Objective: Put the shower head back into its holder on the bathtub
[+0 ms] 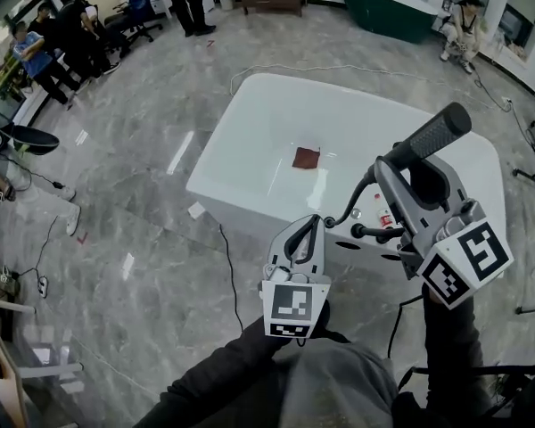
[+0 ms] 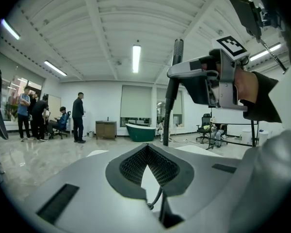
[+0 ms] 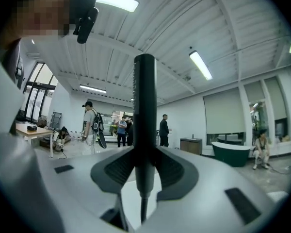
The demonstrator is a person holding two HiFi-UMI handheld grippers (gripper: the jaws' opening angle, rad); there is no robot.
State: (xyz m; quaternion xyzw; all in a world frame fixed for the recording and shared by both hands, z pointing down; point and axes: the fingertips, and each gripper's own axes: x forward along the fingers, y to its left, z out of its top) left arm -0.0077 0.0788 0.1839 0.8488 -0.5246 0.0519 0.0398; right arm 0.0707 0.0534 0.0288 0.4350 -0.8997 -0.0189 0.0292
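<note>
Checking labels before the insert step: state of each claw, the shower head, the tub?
shower head: gripped by its handle, in the air, not seated.
right claw: shut on the shower head.
left claw: shut, empty.
bathtub: brown cloth lying on its floor.
</note>
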